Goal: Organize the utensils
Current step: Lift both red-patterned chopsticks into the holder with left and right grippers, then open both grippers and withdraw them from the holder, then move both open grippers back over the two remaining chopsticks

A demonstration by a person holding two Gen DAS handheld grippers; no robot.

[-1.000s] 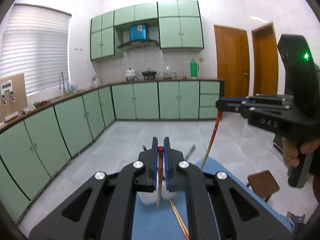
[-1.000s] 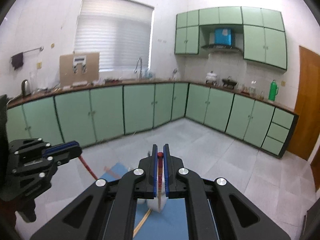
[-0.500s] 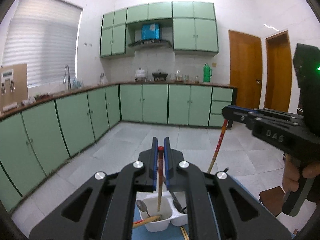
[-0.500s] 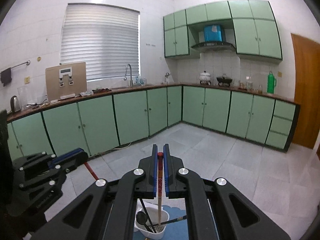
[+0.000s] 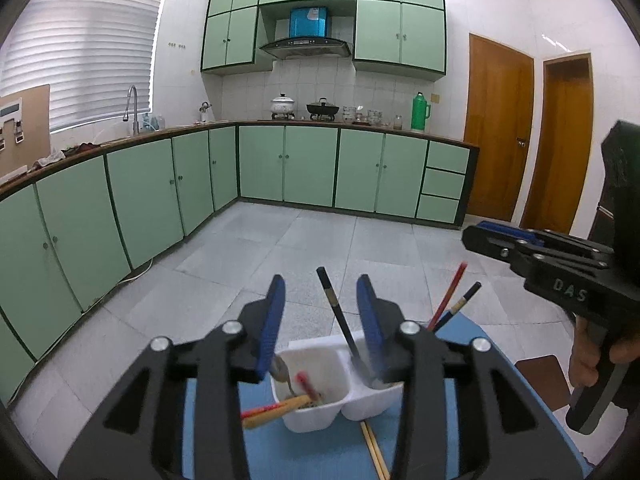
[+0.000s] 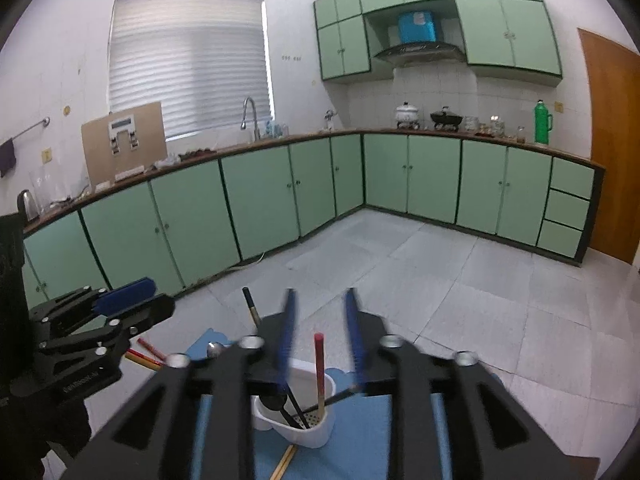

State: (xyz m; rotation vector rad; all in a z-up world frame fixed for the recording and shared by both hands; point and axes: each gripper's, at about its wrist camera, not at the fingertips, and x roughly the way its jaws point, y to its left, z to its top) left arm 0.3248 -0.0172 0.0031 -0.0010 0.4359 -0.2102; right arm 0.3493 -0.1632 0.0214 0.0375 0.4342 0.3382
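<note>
Left gripper just opened, right gripper likewise, red chopstick in holder

Left gripper and right gripper side by side, tilted downward, jaws just opening (nothing pinched)
</note>
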